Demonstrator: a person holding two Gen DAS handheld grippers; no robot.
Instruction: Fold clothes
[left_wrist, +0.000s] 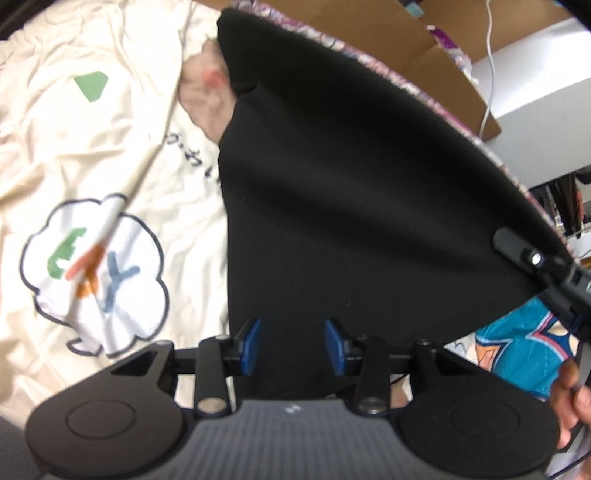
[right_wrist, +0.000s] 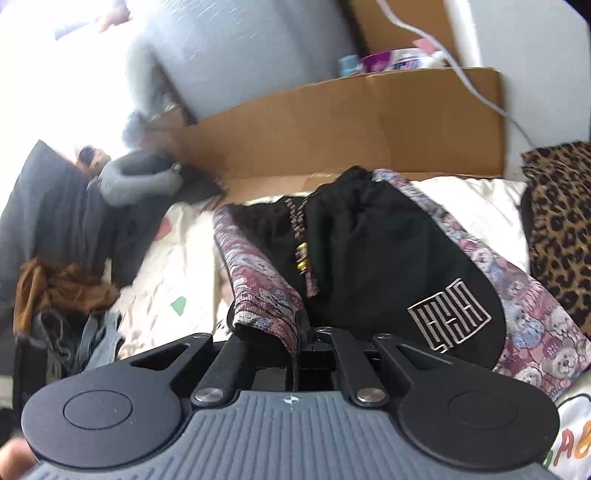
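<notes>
A black garment (left_wrist: 351, 192) with a patterned purple side band and an embroidered logo (right_wrist: 448, 314) lies over a cream printed sheet (left_wrist: 92, 155). My left gripper (left_wrist: 292, 345) is open, its blue pads (left_wrist: 252, 345) apart just above the black cloth near its lower edge. My right gripper (right_wrist: 308, 336) is shut on the garment's patterned band (right_wrist: 258, 295) and holds that edge up. In the left wrist view the right gripper's finger (left_wrist: 517, 247) pinches the cloth's far right edge. The garment (right_wrist: 369, 251) bunches beyond the right gripper, with a beaded drawstring (right_wrist: 303, 258).
A cardboard box (right_wrist: 351, 125) stands behind the bed. A leopard-print cloth (right_wrist: 561, 229) lies at right. Dark clothes (right_wrist: 59, 221), brown cloth (right_wrist: 59, 288) and jeans (right_wrist: 92, 343) pile at left. A teal printed garment (left_wrist: 524, 354) lies at lower right. A white cable (left_wrist: 491, 55) hangs behind.
</notes>
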